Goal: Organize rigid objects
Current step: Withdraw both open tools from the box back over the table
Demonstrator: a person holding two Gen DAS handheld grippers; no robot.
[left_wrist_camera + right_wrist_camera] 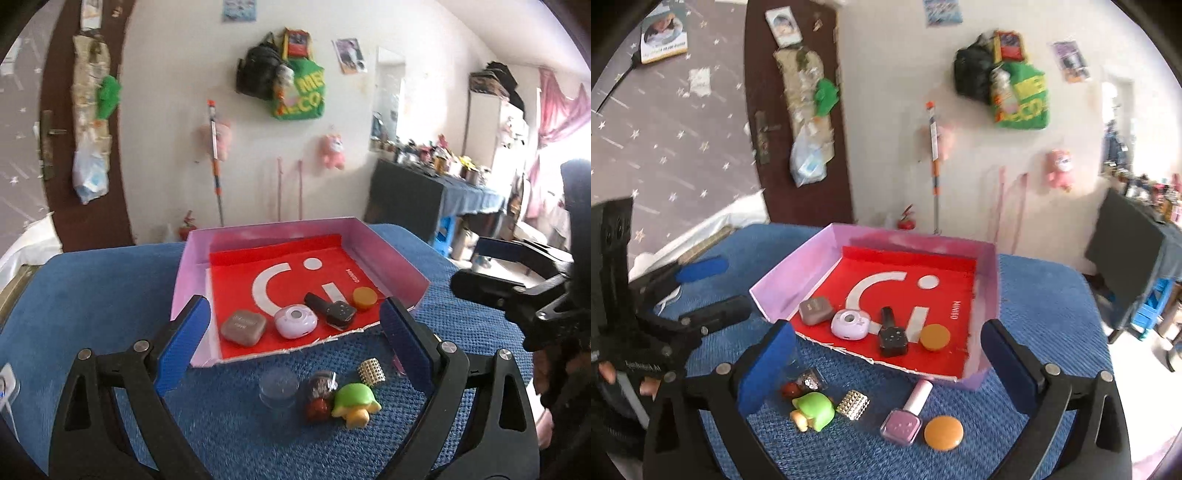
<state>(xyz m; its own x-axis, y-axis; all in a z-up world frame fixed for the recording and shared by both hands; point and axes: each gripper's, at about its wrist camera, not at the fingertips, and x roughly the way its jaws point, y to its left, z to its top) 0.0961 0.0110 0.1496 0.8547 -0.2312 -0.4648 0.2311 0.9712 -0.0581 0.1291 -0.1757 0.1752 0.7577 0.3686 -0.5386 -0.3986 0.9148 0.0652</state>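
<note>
- Left wrist view: the left gripper (295,336) was held w/ jaws wide apart, nothing clamped, above the near edge of the pink box (199,254).
- 4 items were seen lined up along the box's near edge on the red liner (295,266): grey case (243,326), white round case (295,322), black key fob (330,313), orange disc (365,297).
- Loose on the blue cloth (92,295) in front of the box: clear cup (278,391), red bead charm (320,397), green turtle toy (355,402), studded gold piece (372,371).
- The right gripper (480,273) was seen at the right edge, well apart from the pile.
- Risk, judged: charm, turtle and cup sat touching or just beside each other, so 2 things could be pinched at once, or a neighbour knocked away.
- Risk, judged: the cup looked smooth and round; it could squirt out of the pads or tip.
- Right wrist view: the right gripper (886,362) was also held fully apart and empty, over the box's torn open front.
- Nearest it on the cloth: nail polish bottle (905,417) lying flat, and a 2nd orange disc (943,432) just beside it.
- The left gripper (701,288) was seen at far left, open.
- Risk, judged: the flat disc offered little edge; the pads could slide over it or snag the cloth weave.
- Risk, judged: the bottle could roll, and a drop near the open front could slide back out or bump the row.
</note>
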